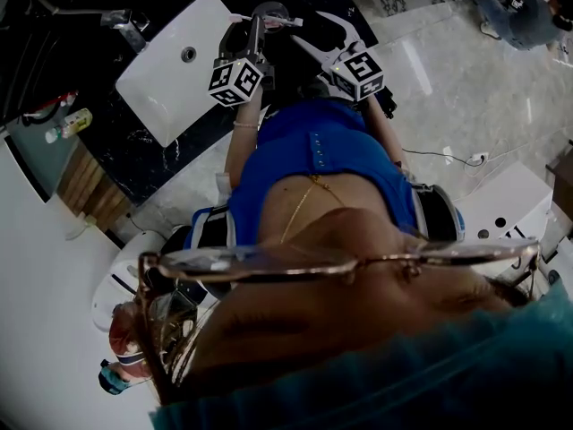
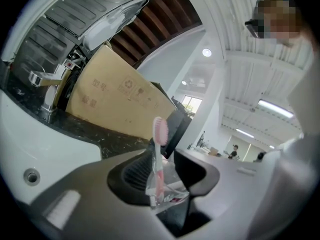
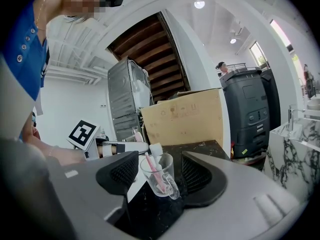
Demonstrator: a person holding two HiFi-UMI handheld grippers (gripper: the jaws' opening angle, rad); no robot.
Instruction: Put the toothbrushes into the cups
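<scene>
In the left gripper view a pink toothbrush (image 2: 159, 151) stands upright in a clear cup (image 2: 170, 191) between the jaws of my left gripper (image 2: 165, 176). The pads stand apart from it, so the gripper is open. In the right gripper view a clear glass cup (image 3: 161, 178) sits on the dark counter and holds a pink-handled toothbrush (image 3: 151, 166) with a white head. My right gripper (image 3: 161, 173) is open around it, with a gap on each side. The left gripper (image 3: 117, 147) shows just left of that cup. In the head view both grippers (image 1: 237, 81) (image 1: 358, 74) reach over the counter side by side.
A white sink (image 1: 175, 65) is set in the black marble counter (image 1: 116, 164), with a chrome tap (image 2: 47, 81) behind it. A cardboard box (image 3: 185, 119) and a grey machine (image 3: 247, 109) stand at the back. A marble-patterned block (image 3: 295, 154) is at the right.
</scene>
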